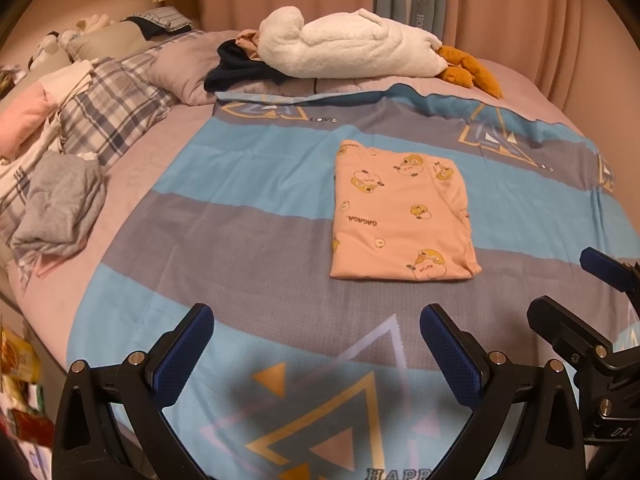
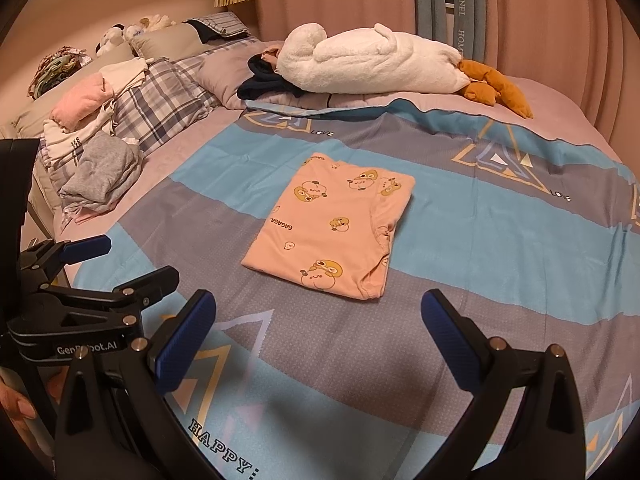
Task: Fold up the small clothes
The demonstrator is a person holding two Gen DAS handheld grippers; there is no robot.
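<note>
My left tool [image 1: 316, 344] and my right tool [image 2: 318, 330] both hang released over the near edge of the bed [image 1: 240, 216], jaws spread wide and grasping nothing, side by side and apart from the cloth. The pink printed garment [image 1: 402, 216] lies folded into a flat rectangle on the striped blue and grey sheet [image 2: 500, 220], about the middle of the bed and just beyond both tools. At the bed's left edge sits a pile of folded clothes [image 2: 102, 176], and a white plush toy [image 1: 348, 46] lies along the far edge.
</note>
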